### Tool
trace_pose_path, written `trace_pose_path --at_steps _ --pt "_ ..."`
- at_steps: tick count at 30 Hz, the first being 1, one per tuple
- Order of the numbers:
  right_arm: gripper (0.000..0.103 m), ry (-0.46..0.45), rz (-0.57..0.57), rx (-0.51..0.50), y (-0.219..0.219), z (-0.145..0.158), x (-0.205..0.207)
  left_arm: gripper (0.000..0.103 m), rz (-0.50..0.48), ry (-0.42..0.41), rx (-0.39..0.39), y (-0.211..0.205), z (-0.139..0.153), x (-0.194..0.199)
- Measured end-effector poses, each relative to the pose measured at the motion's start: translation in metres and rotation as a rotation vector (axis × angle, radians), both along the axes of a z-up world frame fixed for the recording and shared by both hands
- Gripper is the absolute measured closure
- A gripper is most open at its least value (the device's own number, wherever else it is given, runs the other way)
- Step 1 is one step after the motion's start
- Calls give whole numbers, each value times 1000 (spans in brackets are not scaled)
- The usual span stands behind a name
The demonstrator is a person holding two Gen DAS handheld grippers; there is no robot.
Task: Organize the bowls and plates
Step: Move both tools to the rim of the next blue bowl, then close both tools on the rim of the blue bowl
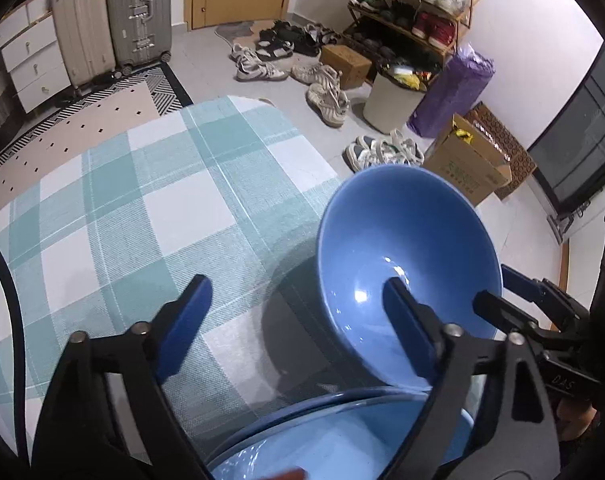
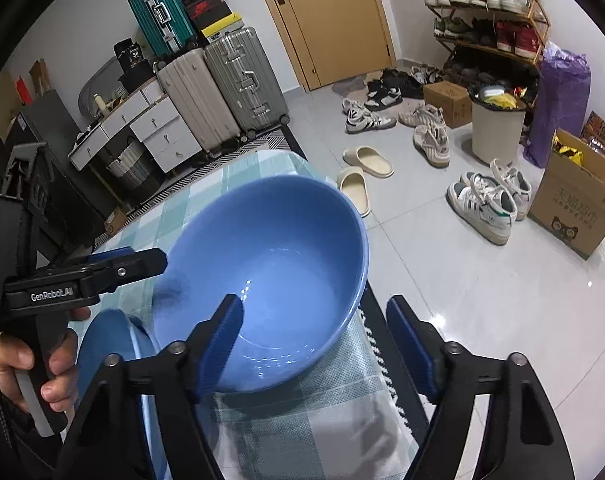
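Two blue dishes sit at the near corner of my table [image 1: 150,184], which wears a teal and white checked cloth. One is a deep blue bowl [image 1: 398,256], tilted on its side so its hollow faces me. Just beside it, closer to me, lies a shallow blue plate [image 1: 342,440], with the bowl's lower edge meeting or overlapping the plate's rim.

My left gripper [image 1: 298,304] points steeply down with its jaws apart. One blue-padded finger hangs over bare cloth; the other reaches inside the bowl, and I cannot tell whether it touches the glaze. Nothing is clamped.

My right gripper [image 2: 314,328] also has its jaws apart. Its left finger [image 2: 222,340] sits inside the bowl near the rim, and its right finger hangs outside, past the table edge, so the bowl's wall stands between them without being squeezed. From this side I see a hand [image 2: 26,364] wrapped around the left gripper's black handle.

Much clutter surrounds the table, none of it on the cloth. Beyond the far edge are suitcases [image 1: 110,20], a white drawer unit [image 2: 150,132] and a patterned rug [image 1: 82,120]. Across the pale tiled floor lie scattered sneakers [image 2: 486,200], beige slides [image 2: 362,172], a full bin [image 2: 498,128], cardboard boxes [image 2: 578,204], a purple bag [image 1: 450,92], a crowded shoe rack [image 2: 486,12] and a tan door [image 2: 330,16].
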State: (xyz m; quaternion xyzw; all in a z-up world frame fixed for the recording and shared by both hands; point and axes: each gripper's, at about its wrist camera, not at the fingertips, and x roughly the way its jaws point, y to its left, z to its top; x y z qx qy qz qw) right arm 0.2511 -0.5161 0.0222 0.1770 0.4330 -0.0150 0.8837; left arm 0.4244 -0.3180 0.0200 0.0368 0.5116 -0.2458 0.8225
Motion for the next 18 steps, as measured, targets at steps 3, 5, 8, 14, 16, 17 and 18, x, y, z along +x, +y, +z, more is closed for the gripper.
trace_pose_path --at_steps 3,5,8,14,16,17,18 --pt "33 9 1 7 -2 -5 1 33 -13 20 1 -7 -6 0" --pt "36 13 2 9 -2 -7 2 43 -25 32 8 -11 -11 0" --pt "42 10 1 11 -3 -8 2 54 -41 36 26 -18 -16 -1" --pt "61 8 0 0 -2 -8 2 76 -49 48 28 -24 -22 -1" --pt "68 8 -2 -1 -2 -9 2 82 -57 49 16 -25 -22 -1" --pt "73 9 0 -5 -1 -9 2 84 -62 48 13 -26 -22 -1" --pt "73 8 1 -9 -1 -9 2 87 -67 43 14 -27 -22 -2"
